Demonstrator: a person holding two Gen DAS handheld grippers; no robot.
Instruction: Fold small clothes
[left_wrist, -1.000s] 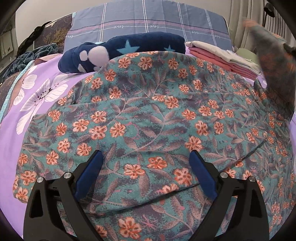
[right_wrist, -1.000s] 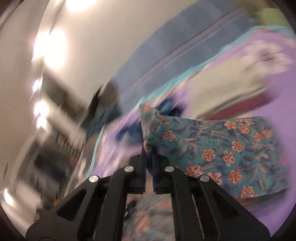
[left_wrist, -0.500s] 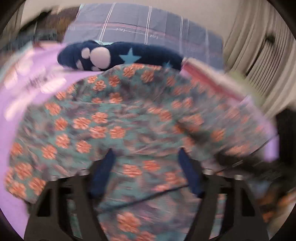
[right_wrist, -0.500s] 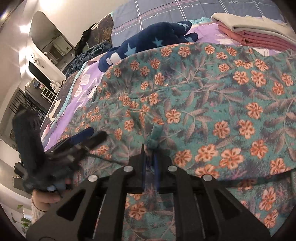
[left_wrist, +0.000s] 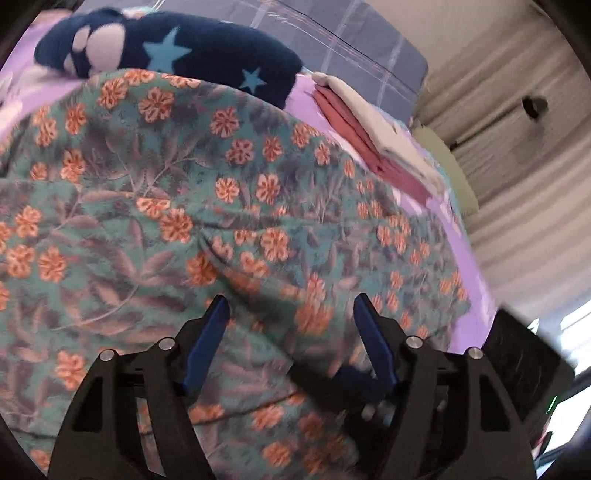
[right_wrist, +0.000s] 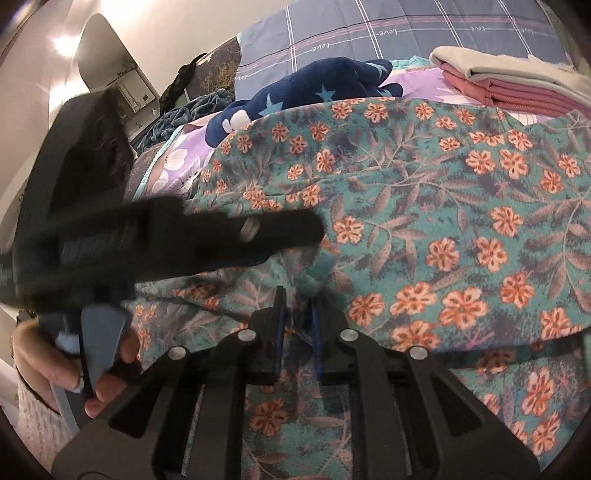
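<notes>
Teal floral fabric fills the left wrist view: the flowered garment lies spread over the purple sheet. We judge a fold has just been laid; next comes a fresh grab at an edge. Our left gripper hovers with jaws wide and opening, nothing pinched. In the right wrist view, our right gripper at lower centre stands narrow, jaws parting around a fold of cloth, apparently releasing it.
</notes>
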